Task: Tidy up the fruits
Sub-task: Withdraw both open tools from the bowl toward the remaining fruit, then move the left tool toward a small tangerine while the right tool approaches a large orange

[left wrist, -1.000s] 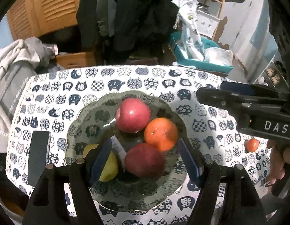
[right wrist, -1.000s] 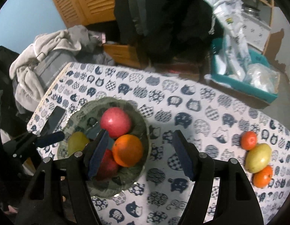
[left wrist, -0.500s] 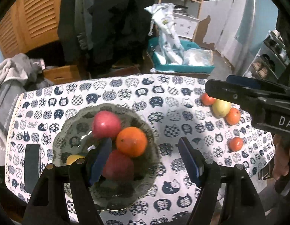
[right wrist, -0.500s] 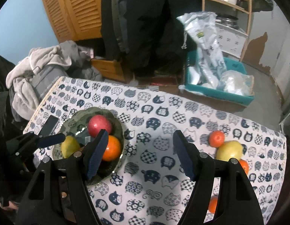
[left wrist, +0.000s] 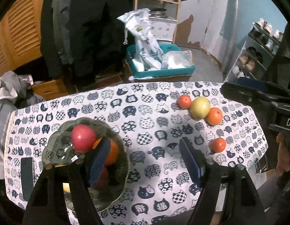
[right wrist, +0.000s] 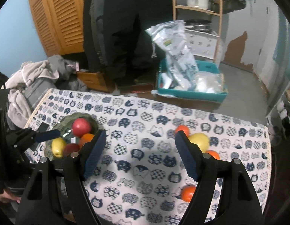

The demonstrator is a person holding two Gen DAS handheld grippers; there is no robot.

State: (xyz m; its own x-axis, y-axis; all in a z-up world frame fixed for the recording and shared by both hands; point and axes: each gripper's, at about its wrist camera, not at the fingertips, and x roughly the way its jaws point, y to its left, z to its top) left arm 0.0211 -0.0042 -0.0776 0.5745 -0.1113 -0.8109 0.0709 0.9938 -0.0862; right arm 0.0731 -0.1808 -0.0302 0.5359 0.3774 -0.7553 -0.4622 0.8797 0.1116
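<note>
A glass bowl (left wrist: 51, 146) on the cat-print cloth holds a red apple (left wrist: 83, 140), an orange (left wrist: 112, 153), a dark red apple (left wrist: 101, 178) and a yellow fruit (right wrist: 58, 147). Loose on the cloth to the right lie a yellow-green apple (left wrist: 200, 107) and three oranges (left wrist: 214, 116). My left gripper (left wrist: 145, 155) hovers above the cloth just right of the bowl, its jaws opening and empty. My right gripper (right wrist: 141, 144) hangs over the middle of the cloth, between the bowl (right wrist: 70, 120) and the yellow-green apple (right wrist: 200, 141). Its jaws are opening with nothing between them.
A black phone (left wrist: 26, 176) lies on the cloth left of the bowl. Beyond the table's far edge a teal crate (left wrist: 160, 71) of plastic bags sits on the floor. A heap of clothes (right wrist: 28, 78) lies at the left. A hand (left wrist: 283, 157) holds the right gripper.
Both grippers have pulled up and away to the right of the bowl, which has slid left in both views. The loose fruit came into view. The right jaws have spread wider.
</note>
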